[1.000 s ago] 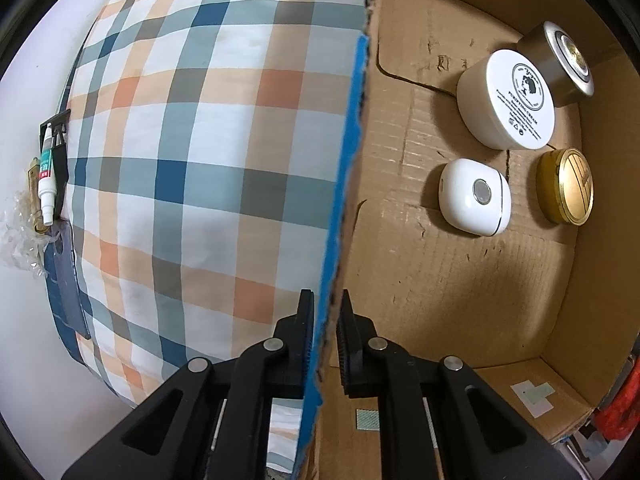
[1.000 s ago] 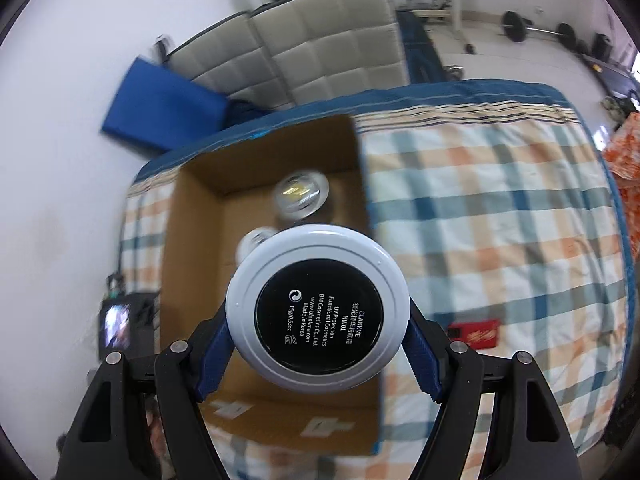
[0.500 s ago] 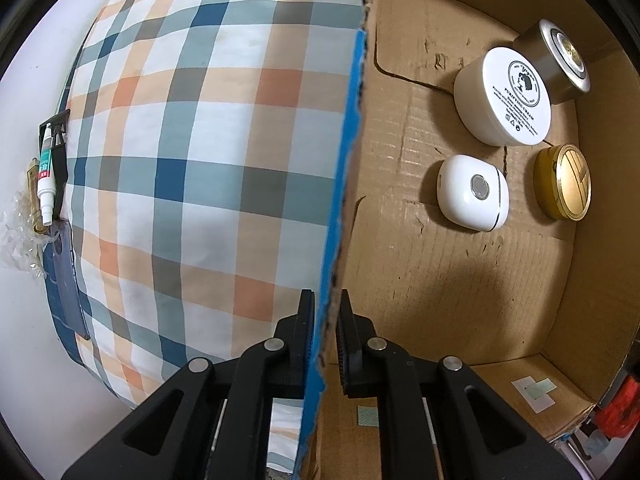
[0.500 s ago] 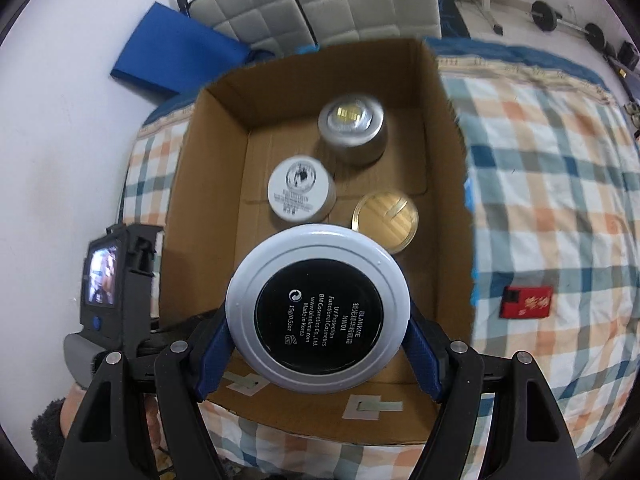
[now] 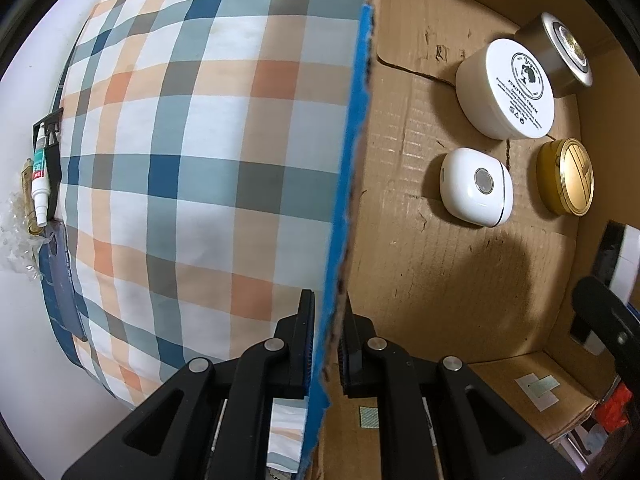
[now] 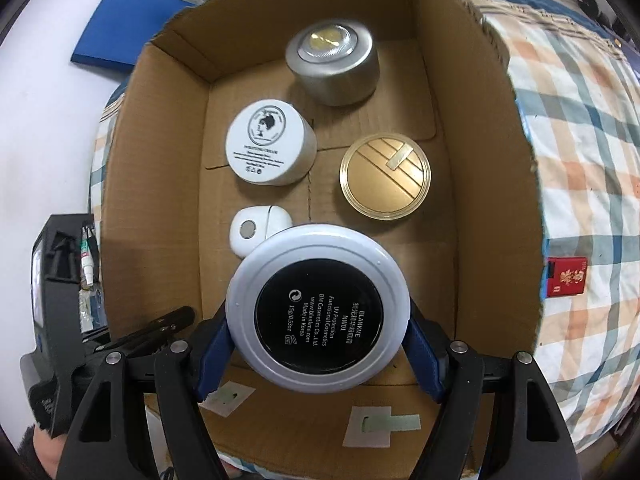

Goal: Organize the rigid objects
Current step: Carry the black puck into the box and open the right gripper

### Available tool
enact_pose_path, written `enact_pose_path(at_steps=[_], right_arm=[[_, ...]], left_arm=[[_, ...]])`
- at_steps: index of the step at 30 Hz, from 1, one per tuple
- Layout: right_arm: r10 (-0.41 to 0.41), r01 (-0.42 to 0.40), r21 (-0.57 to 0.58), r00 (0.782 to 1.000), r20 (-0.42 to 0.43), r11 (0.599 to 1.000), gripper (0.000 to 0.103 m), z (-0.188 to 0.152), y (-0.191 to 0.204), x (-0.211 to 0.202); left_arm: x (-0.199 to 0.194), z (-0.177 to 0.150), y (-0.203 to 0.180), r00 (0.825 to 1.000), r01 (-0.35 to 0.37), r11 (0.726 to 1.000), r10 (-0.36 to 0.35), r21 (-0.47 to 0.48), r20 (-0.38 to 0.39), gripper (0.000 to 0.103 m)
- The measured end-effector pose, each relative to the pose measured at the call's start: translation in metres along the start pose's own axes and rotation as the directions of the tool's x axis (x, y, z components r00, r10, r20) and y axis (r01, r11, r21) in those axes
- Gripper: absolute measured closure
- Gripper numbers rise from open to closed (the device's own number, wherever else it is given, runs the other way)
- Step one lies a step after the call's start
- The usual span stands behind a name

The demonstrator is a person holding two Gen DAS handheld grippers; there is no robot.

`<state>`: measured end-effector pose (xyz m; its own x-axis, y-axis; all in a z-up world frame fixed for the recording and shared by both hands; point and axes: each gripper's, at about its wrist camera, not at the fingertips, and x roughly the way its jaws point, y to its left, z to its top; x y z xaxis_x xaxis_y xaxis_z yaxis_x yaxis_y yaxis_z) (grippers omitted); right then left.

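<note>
Four containers lie in the box [image 6: 496, 168]; right hand-held gripper [image 6: 318, 330] clamps a fifth compact [image 6: 318, 312], left hand-held gripper [image 5: 326, 344] pinches the wall.

A plaid cloth [image 5: 208, 152] covers the table; a red packet [image 6: 567, 276] lies on it

Both grippers are matte black plastic with silver round screws on the linkages; the right gripper [image 6: 318, 356] has blue pads [image 6: 214, 354], the left gripper [image 5: 326, 344] ribbed black jaws.
</note>
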<state>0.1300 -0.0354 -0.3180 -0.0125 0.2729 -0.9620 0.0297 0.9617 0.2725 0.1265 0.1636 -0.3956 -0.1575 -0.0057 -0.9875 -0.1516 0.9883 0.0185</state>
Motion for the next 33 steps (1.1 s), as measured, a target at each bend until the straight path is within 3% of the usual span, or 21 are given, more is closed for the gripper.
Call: enact_pose_path(at_steps=[15,22,27,33], right_arm=[[-0.032,0.036,0.052,0.997,-0.077,0.998,0.025,0.007,-0.008,0.040],[-0.051,0.059,0.051,0.987,-0.151,0.997,0.018,0.006,-0.009,0.056],[-0.077,0.079,0.014,0.989,-0.127,0.997,0.006,0.003,0.003,0.044],[-0.179,0.177,-0.039,0.983,-0.033,0.983,0.006,0.007,0.016,0.017]], left_arm=[[0.005,0.001,0.005,1.000,0.004,1.000,-0.004,-0.002,-0.005,0.095],[0.004,0.002,0.004,1.000,0.005,1.000,-0.005,-0.004,-0.005,0.095],[0.003,0.002,0.004,1.000,0.004,1.000,-0.004,-0.005,-0.004,0.095],[0.003,0.002,0.003,1.000,0.002,1.000,-0.002,-0.007,-0.002,0.095]])
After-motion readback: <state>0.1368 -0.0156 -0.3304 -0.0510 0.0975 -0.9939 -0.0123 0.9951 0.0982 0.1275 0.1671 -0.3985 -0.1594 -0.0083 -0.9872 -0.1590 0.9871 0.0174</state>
